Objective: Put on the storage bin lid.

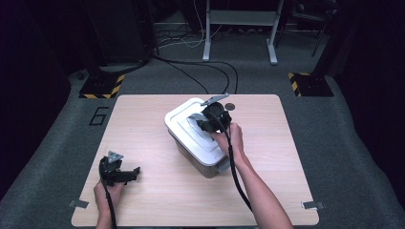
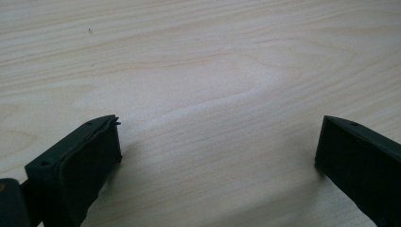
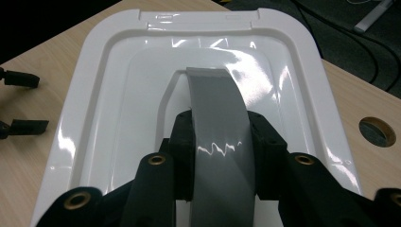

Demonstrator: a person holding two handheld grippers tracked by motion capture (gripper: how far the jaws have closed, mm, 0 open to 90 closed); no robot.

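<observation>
Right claw (image 3: 218,156) pinching grey handle (image 3: 215,109) on white lid (image 3: 118,94); left claw (image 2: 217,156) spread over bare table (image 2: 198,56); table hole (image 3: 377,131) beside box.

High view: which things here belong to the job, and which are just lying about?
In the job: white-lidded bin; its grey handle, clamped in the right gripper.
Lying about: left gripper, open on bare table; floor cables; metal stand.
</observation>
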